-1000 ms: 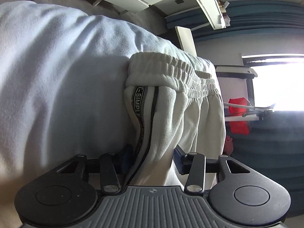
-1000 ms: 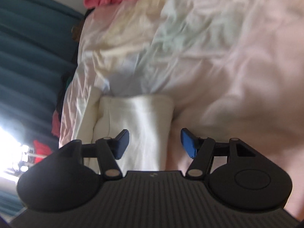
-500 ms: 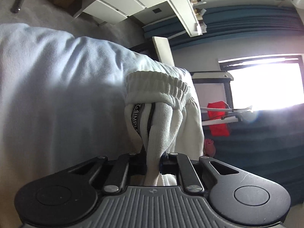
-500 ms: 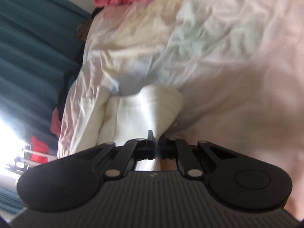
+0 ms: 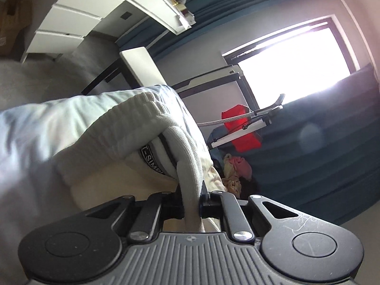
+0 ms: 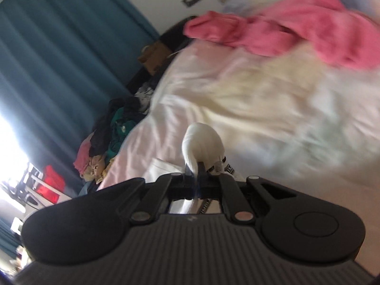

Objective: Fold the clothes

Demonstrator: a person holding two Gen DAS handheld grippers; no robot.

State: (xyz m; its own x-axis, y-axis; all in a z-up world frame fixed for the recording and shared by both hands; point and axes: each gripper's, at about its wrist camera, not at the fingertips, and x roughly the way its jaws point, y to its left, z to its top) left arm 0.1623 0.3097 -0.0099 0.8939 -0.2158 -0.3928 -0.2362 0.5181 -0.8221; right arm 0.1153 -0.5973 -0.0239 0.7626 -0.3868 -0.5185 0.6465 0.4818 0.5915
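Note:
White ribbed pants (image 5: pixel 147 128) with an elastic waistband and a black side stripe with lettering (image 5: pixel 152 161) fill the middle of the left wrist view. My left gripper (image 5: pixel 191 204) is shut on a fold of the pants near the waistband and holds it lifted. In the right wrist view my right gripper (image 6: pixel 194 178) is shut on another bunched part of the same white pants (image 6: pixel 204 142), raised above the pale bedsheet (image 6: pixel 273 95). The rest of the pants is hidden below the grippers.
A pink garment (image 6: pixel 285 33) lies at the far end of the bed. A pile of dark and coloured clothes (image 6: pixel 111 137) sits by the teal curtain (image 6: pixel 59 47). A white dresser (image 5: pixel 78 19), a bright window (image 5: pixel 296 57) and a red item (image 5: pixel 242 128) stand beyond.
Both grippers were open around the pants a second ago, then closed on the fabric. Both have since lifted it, and the views have tilted up toward the room.

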